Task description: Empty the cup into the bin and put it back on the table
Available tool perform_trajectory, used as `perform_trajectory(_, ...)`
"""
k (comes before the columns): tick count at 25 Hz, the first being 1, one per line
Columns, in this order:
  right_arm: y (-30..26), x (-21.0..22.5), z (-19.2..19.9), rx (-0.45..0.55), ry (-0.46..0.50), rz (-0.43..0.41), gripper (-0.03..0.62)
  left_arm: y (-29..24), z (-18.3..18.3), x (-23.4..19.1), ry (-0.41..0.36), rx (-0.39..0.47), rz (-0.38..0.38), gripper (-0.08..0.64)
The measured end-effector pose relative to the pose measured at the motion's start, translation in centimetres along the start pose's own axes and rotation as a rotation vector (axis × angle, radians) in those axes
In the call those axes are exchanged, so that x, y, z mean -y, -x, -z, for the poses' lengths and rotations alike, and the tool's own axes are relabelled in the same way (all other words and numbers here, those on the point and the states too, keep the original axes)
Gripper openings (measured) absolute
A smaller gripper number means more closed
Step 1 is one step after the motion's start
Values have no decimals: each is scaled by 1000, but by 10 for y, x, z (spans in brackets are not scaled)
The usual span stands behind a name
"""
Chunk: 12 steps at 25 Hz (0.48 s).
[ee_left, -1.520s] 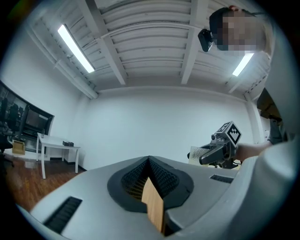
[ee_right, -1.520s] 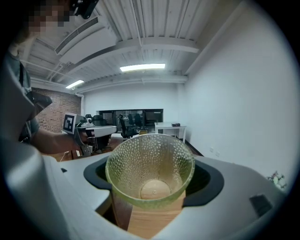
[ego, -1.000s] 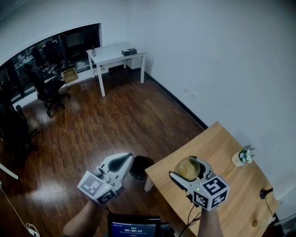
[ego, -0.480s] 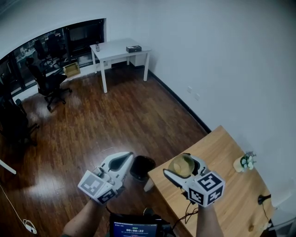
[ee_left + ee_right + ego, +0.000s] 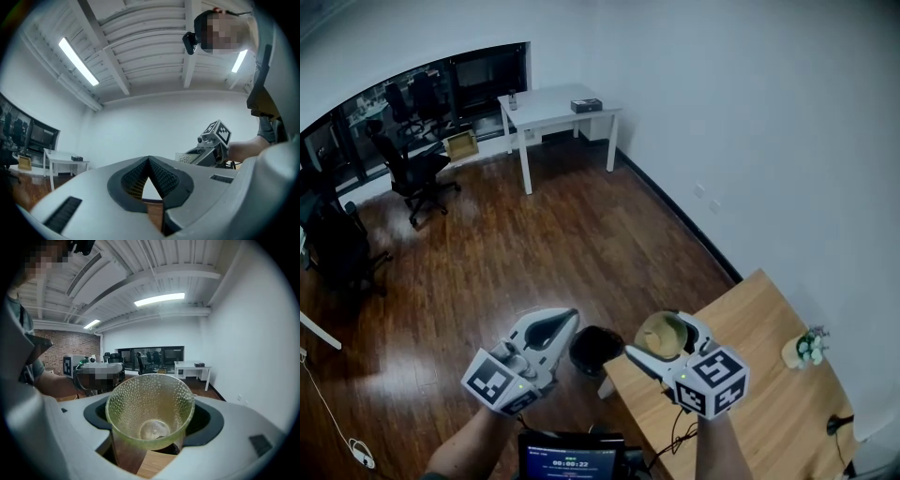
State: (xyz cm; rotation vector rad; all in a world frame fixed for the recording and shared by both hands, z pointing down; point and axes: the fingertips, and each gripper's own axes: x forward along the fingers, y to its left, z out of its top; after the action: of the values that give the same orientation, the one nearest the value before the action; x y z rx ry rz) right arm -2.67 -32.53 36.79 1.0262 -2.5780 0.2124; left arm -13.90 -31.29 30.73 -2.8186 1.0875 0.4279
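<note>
Dark wood floor [image 5: 516, 253], white desk [image 5: 553, 111] against the far wall with a black box [image 5: 587, 105] and a small bottle [image 5: 513, 99] on top, black office chair [image 5: 411, 169] near dark windows [image 5: 422, 94], small potted plant [image 5: 806, 349] at right, lit timer screen [image 5: 571, 458] at the bottom edge.

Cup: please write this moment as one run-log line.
right claw: shut on cup | left claw: shut, empty | bin: on floor by table corner | cup: seen right of bin

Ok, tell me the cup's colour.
Clear yellowish green, dimpled all over; the cup shows best in the right gripper view.
</note>
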Motion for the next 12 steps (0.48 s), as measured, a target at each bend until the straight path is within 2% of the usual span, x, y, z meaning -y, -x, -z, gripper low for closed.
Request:
perform_trajectory(5,-4,17,-16,29,21,-3,411,-16,-25,1,-238,133,-22,-9)
perform_trajectory(12,-11,31,-25,45,40,-33,411,-29,-32,-18,-305,163,-127,-9)
